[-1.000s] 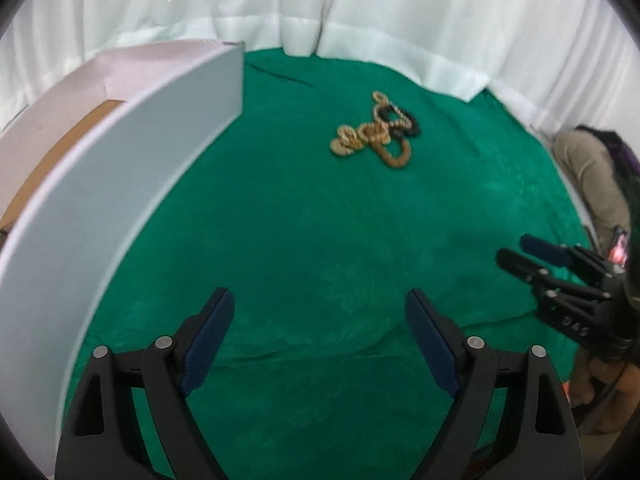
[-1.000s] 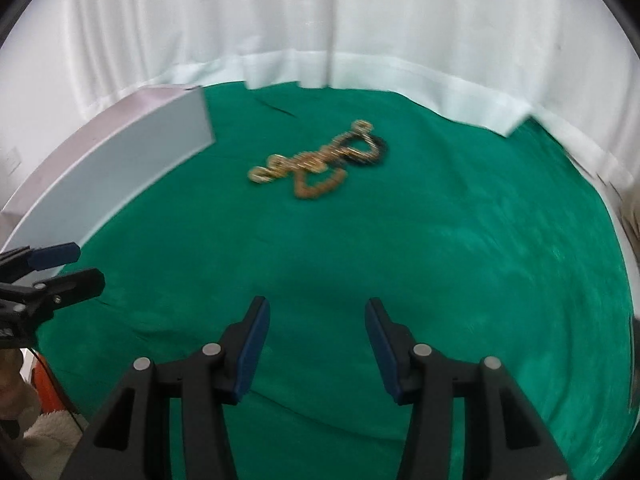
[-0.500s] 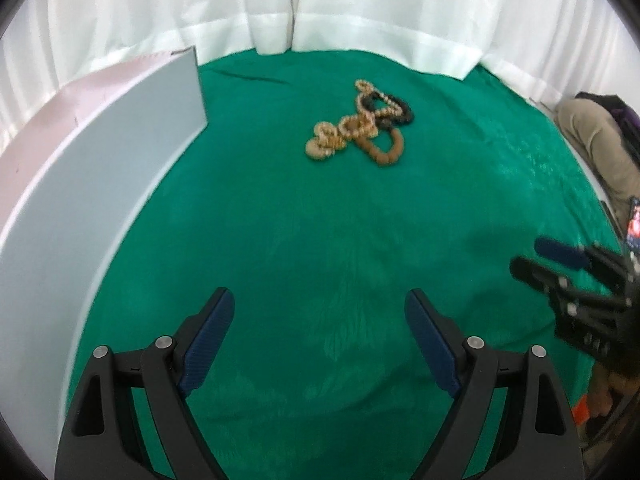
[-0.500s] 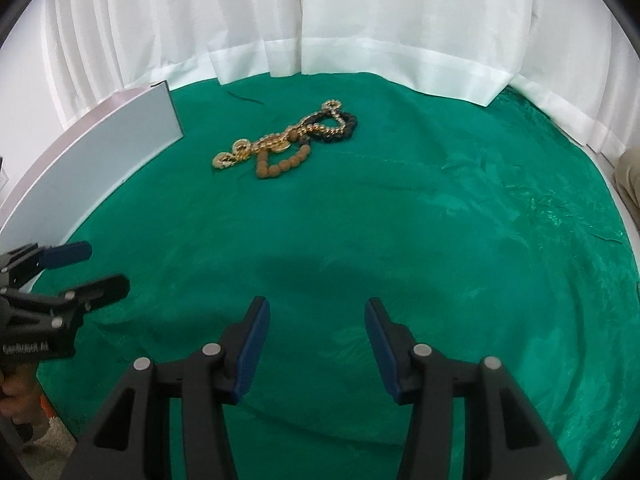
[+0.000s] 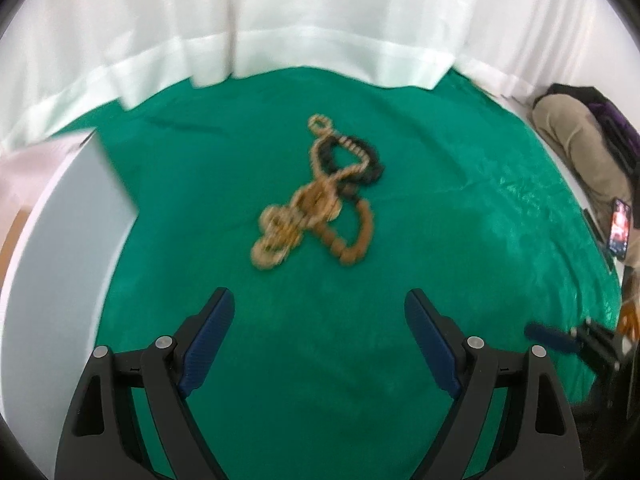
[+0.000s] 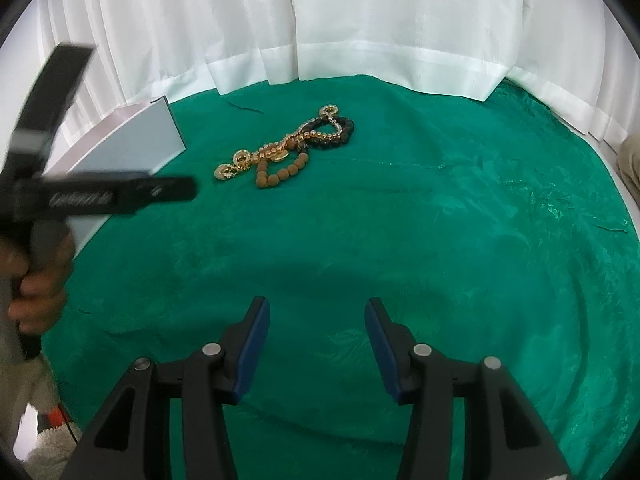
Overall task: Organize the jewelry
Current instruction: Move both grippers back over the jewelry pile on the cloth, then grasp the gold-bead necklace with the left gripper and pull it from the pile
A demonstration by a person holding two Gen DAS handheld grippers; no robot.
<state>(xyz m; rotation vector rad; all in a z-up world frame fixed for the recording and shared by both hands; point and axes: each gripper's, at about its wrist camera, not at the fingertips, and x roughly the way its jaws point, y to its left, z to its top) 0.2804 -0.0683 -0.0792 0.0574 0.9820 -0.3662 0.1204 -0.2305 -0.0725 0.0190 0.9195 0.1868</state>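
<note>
A tangle of jewelry lies on the green cloth: a gold chain, a brown bead bracelet and a black bead bracelet. It also shows in the right wrist view. My left gripper is open and empty, a short way in front of the pile. In the right wrist view the left gripper shows from the side at the left, blurred. My right gripper is open and empty, well back from the jewelry.
A white open box stands at the left of the cloth, also in the right wrist view. White curtains close off the back. A person's clothing and a phone are past the right edge.
My left gripper has moved forward toward the jewelry, which now looks larger and centred. The right gripper has barely moved; the left gripper now reaches further into its view.
</note>
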